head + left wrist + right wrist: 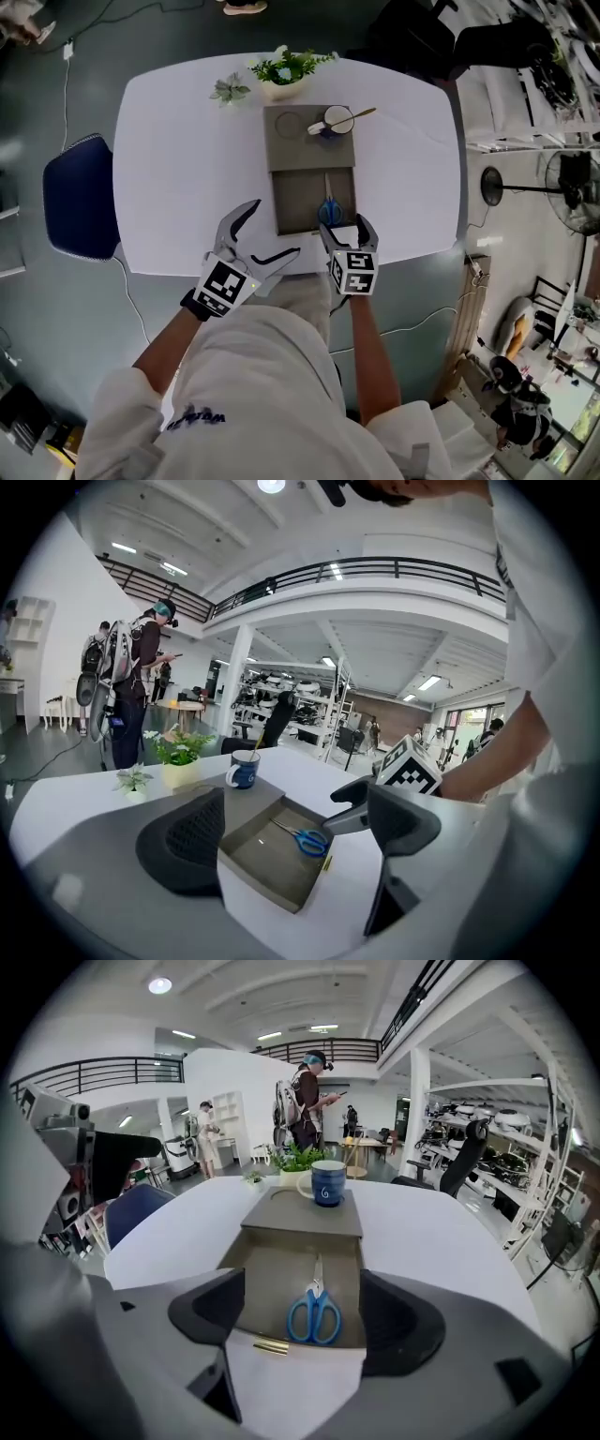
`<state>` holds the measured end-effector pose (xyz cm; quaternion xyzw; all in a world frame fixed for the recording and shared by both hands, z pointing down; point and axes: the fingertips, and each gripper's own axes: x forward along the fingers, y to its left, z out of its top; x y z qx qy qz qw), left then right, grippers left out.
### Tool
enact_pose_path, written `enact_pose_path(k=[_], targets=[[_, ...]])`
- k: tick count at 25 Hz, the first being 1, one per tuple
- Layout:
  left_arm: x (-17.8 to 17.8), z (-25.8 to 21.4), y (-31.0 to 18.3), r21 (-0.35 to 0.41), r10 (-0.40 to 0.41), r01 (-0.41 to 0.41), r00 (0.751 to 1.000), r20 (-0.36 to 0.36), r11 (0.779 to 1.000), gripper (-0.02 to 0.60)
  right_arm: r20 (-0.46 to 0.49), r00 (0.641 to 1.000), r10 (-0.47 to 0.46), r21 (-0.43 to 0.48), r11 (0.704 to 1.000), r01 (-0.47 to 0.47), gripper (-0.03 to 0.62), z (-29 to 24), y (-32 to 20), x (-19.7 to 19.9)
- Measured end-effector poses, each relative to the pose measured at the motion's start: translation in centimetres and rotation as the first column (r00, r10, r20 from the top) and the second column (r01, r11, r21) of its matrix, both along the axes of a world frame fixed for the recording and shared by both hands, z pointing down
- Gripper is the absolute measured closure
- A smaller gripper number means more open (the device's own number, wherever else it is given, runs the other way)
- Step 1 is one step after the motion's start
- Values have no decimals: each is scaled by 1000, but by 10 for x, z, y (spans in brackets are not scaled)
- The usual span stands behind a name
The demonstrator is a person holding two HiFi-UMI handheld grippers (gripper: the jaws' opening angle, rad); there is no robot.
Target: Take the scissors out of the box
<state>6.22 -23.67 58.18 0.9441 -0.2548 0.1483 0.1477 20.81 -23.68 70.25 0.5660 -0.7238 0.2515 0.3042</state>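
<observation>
At the box's (292, 202) six o'clock edge, right claw (347, 228) hangs wide before the scissors (329, 210); coming low, it may strike the rim; left claw (273, 229) gapes empty.

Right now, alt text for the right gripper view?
Blue-handled scissors lie in an open grey box on a white table, framed between the open jaws of the right claw, untouched. A blue mug stands on the box's far end.

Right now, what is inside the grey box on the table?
Only blue-handled scissors lie in the open part of the box, near its right wall. The far part is covered by the lid under the mug, so its inside is hidden.
</observation>
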Motion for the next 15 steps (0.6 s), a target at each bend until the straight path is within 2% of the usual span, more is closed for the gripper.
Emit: enact_pose_path(k=[4, 10, 15], targets=[[8, 11, 5, -28, 13, -13, 1000, 3, 1000, 117, 5, 1000, -7, -53, 999, 8, 221, 23, -1, 3], [16, 19, 6, -51, 7, -7, 1000, 5, 999, 129, 25, 1000, 7, -119, 993, -4, 275, 50, -6, 13], [13, 23, 6, -69, -18, 18, 1000, 6, 997, 147, 3, 999, -36, -165, 986, 36, 315, 67, -8, 14]])
